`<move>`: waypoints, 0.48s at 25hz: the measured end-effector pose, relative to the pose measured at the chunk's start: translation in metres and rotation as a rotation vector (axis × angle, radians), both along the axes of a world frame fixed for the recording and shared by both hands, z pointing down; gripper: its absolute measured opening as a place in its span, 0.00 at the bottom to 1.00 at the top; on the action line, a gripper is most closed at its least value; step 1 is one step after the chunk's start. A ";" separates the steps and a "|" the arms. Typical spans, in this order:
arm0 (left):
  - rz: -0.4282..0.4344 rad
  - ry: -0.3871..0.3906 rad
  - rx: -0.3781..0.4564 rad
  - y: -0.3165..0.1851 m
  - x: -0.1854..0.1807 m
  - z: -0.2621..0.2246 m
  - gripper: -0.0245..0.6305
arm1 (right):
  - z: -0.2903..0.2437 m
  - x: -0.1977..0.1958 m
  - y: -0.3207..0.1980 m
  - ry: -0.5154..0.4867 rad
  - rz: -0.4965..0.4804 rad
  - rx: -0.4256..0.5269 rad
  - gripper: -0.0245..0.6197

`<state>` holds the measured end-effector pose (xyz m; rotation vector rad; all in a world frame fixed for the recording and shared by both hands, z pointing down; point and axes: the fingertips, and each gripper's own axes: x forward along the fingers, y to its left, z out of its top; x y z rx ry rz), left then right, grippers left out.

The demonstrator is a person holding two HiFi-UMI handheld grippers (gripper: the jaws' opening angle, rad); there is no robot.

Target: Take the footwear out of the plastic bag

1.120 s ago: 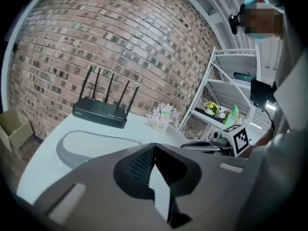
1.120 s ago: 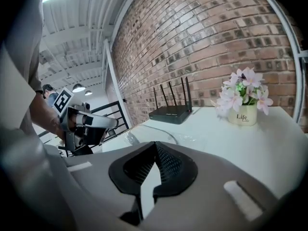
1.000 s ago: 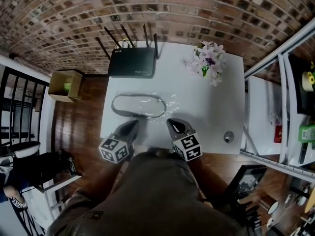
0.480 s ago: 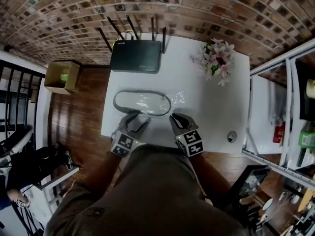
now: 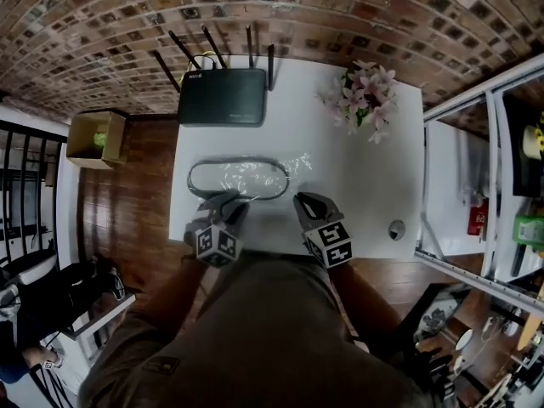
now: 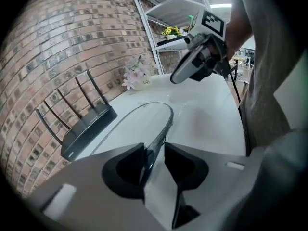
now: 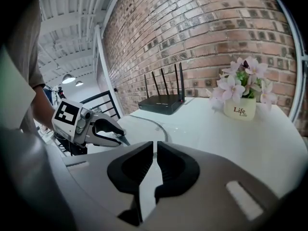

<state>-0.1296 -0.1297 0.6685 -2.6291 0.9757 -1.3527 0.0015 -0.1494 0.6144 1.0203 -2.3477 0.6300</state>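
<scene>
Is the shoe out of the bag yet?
Not yet. Nothing looks done: the footwear lies inside the plastic bag on the table. In hand: the left hand-held gripper has its jaws, just closing, around the bagged footwear's edge. To do: gripping it and pulling the footwear out.

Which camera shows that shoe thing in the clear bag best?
The head view: the whole bagged footwear lies in sight from above on the white table. The left gripper view shows it low and foreshortened, along its dark rim; the right gripper view, a far sliver.
</scene>
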 end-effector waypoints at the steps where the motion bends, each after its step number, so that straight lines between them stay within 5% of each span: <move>1: 0.001 0.007 -0.003 -0.001 0.001 -0.002 0.20 | 0.000 0.002 -0.001 0.002 0.004 -0.002 0.10; 4: 0.009 0.011 -0.007 -0.003 0.000 -0.006 0.08 | 0.000 0.007 -0.003 0.008 0.014 -0.004 0.10; 12: 0.024 0.026 -0.006 0.001 -0.001 -0.015 0.04 | 0.004 0.017 -0.011 0.032 0.018 0.007 0.09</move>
